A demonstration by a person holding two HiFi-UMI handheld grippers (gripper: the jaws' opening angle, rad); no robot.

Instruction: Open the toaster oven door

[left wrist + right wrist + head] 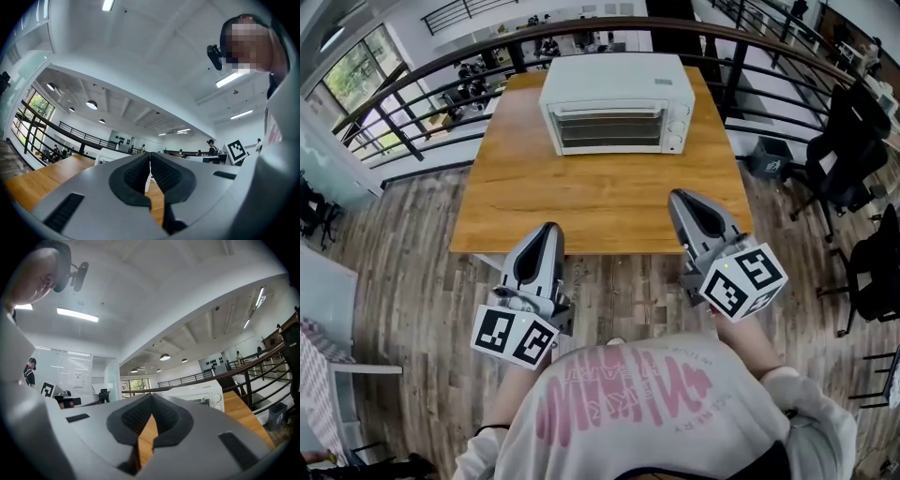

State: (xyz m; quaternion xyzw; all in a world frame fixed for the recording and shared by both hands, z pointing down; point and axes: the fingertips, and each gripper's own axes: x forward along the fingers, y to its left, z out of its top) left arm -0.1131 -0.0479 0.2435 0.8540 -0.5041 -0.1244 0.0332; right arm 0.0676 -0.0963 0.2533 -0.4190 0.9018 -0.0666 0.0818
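Fingers are held closed, empty, on left gripper (pixel 548 230) and right gripper (pixel 682 199), lower centre. Toaster oven (pixel 614 75) may be dragged forward if door (pixel 612 129) is yanked.

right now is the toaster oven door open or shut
Shut: the toaster oven door stands upright and flush against the oven's front.

Light wooden surface (pixel 600 202) is sitting on a grey-brown plank floor (pixel 412 281), a curved black metal railing (pixel 734 80) is wrapping round behind, black office chairs (pixel 844 155) are hanging out right.
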